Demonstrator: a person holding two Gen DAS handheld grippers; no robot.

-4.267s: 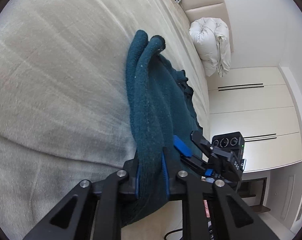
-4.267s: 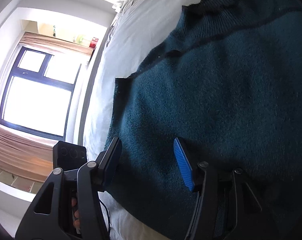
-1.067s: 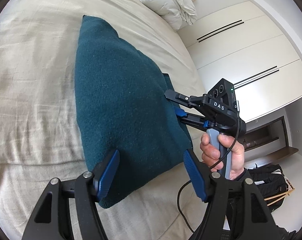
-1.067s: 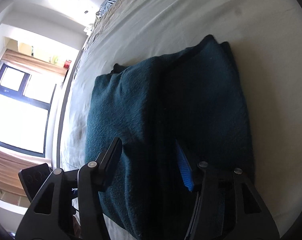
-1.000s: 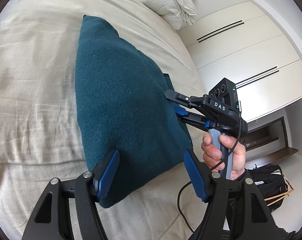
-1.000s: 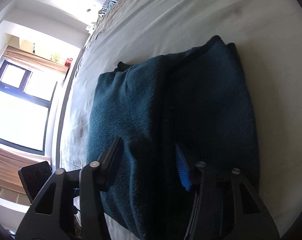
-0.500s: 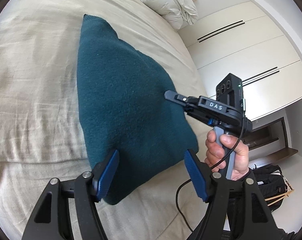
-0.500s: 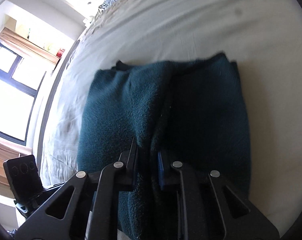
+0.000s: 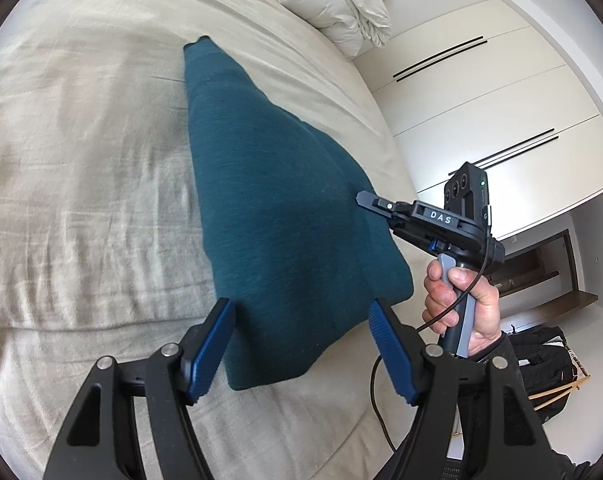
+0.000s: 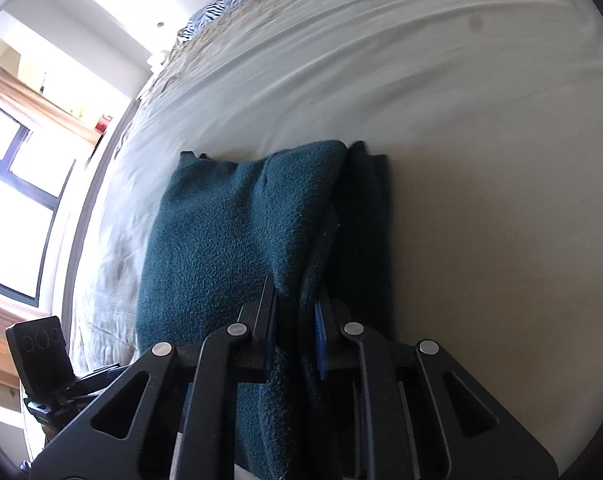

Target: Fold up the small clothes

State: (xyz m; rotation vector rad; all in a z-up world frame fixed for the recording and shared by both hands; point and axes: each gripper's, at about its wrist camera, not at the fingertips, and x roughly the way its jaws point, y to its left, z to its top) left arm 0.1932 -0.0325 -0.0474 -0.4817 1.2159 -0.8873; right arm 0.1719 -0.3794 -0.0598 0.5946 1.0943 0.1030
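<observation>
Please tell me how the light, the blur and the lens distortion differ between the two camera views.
Left wrist view: even daylight, the teal sweater evenly lit, slight motion blur on the bed cover, wardrobe lines bent by the fisheye. Right wrist view: the window is blown out to white, so the sweater's right half and the right gripper pinching it sit in shadow; the left gripper is open.

A wide bed with a creased beige cover carries a folded teal knit garment; a bundled white duvet lies at its far end.

Right claw clamped on teal sweater.
</observation>
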